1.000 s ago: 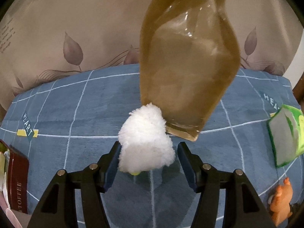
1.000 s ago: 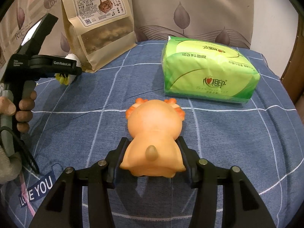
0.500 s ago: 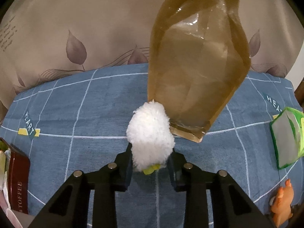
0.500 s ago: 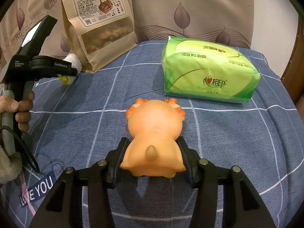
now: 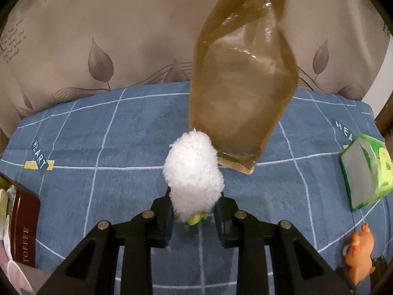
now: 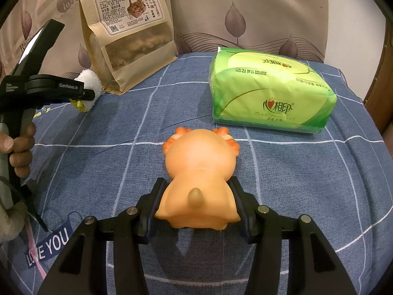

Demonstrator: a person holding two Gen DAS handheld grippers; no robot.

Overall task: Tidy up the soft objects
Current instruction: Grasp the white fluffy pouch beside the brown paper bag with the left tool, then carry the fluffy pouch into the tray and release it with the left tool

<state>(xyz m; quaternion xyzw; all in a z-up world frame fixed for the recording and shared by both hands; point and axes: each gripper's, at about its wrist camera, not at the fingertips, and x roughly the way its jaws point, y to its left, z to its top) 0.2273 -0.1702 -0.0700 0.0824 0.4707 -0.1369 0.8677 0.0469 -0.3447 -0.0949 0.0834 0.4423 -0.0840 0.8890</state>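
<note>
Meanwhile, white plush (image 5: pixel 194 174) against snack bag's (image 5: pixel 240 93) bottom edge, open blue cloth (image 5: pixel 103 147) leftward.

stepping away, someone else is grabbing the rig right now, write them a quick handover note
Left gripper: jaws closing on the white fluffy toy, which sits between them on the blue blanket, touching the brown snack bag.
Right gripper: clamped on the orange toy, also on the blanket.
Green tissue pack lies behind the orange toy, untouched.
Done: both toys gripped or nearly so.
Left: lift and place both; the spot isn't shown.
</note>
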